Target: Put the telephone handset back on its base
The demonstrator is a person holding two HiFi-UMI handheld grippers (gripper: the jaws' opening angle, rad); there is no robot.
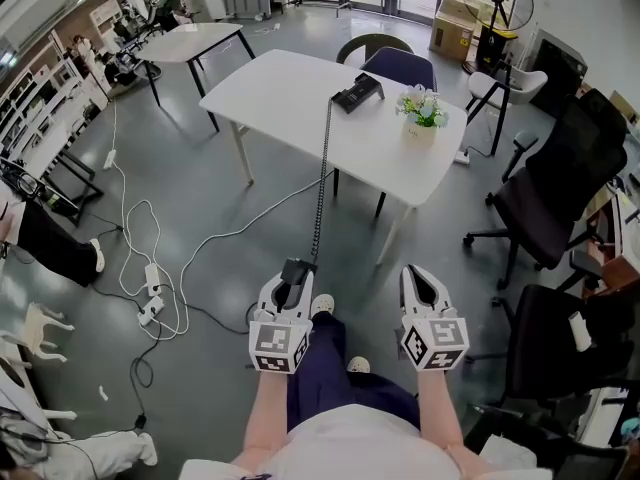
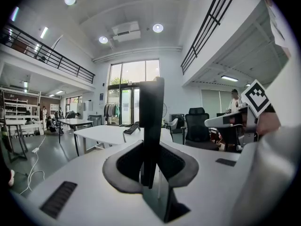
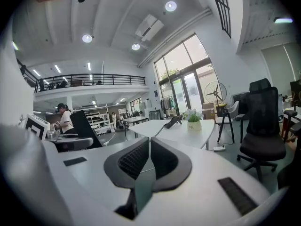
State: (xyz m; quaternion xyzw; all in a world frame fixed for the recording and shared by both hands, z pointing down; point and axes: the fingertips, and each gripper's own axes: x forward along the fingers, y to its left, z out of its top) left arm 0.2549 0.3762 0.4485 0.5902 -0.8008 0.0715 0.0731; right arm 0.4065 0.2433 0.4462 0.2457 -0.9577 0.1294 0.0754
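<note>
Slim black handset stands upright, clamped between ribbed pads of left gripper. Coiled black cord runs to wedge-shaped base on smooth white table, well apart. Grey floor between lies open. Right gripper pinched closed, empty. Both held side by side, tilted slightly down.

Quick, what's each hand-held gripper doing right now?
Left hand-held gripper: closed on the black plastic telephone handset.
Right hand-held gripper: closed, empty.
</note>
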